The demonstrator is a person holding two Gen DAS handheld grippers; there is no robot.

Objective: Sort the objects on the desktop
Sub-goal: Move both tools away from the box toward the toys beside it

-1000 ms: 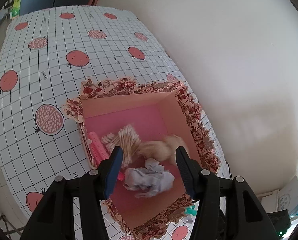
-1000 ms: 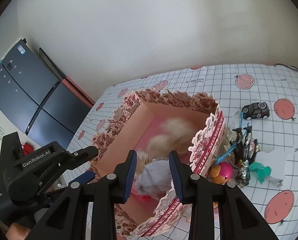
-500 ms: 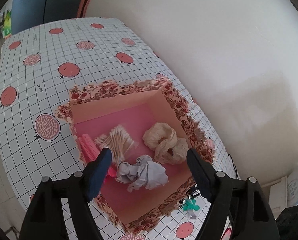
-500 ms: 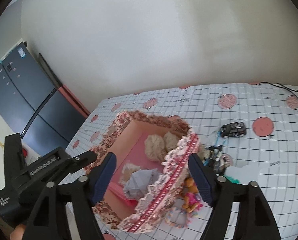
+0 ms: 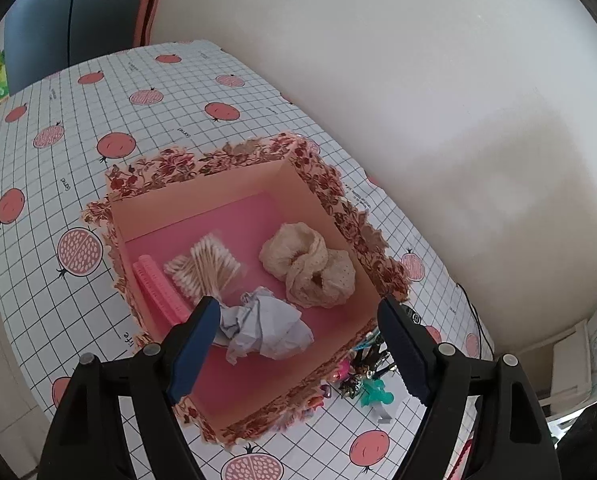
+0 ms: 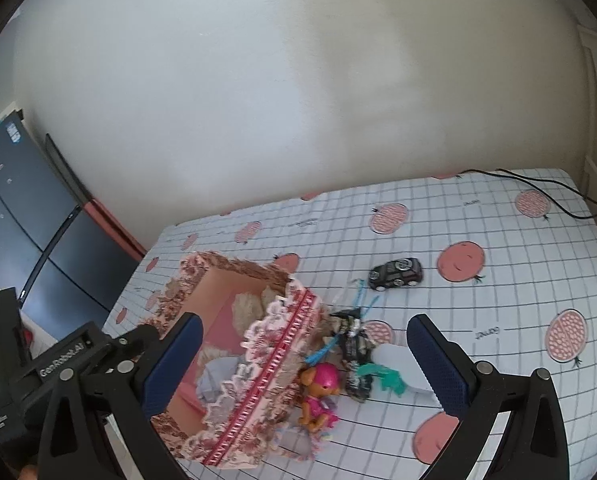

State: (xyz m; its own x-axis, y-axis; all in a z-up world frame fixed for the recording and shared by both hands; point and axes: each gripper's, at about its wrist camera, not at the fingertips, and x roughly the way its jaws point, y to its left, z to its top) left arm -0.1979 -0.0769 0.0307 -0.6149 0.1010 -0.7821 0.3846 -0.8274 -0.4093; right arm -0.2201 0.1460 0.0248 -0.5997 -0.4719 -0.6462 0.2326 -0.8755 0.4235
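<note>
A floral-rimmed box (image 5: 234, 160) with a pink inside holds a pink comb (image 5: 154, 288), a bundle of cotton swabs (image 5: 202, 264), crumpled grey paper (image 5: 266, 328) and beige scrunchies (image 5: 310, 264). My left gripper (image 5: 302, 344) hovers above the box's near end, jaws opening, nothing gripped between them. In the right wrist view my right gripper (image 6: 306, 360) hangs over the box's lace-trimmed wall (image 6: 274, 364), jaws opening wide and holding nothing. Beside that wall lie a pink doll (image 6: 322, 392), dark wrapped pieces (image 6: 354, 340) and a teal piece (image 6: 386, 376).
A black toy car (image 6: 396, 274) stands farther back on the pomegranate-print tablecloth (image 6: 478, 320). A black cable (image 6: 538, 192) crosses the far right corner. The wall runs along the table's far edge, and a dark fridge (image 6: 30, 216) stands off to the left.
Both grippers have drawn back and up from the box and their jaws have spread much wider. The scrunchies, blurred a second ago, now lie still beside the crumpled paper.
</note>
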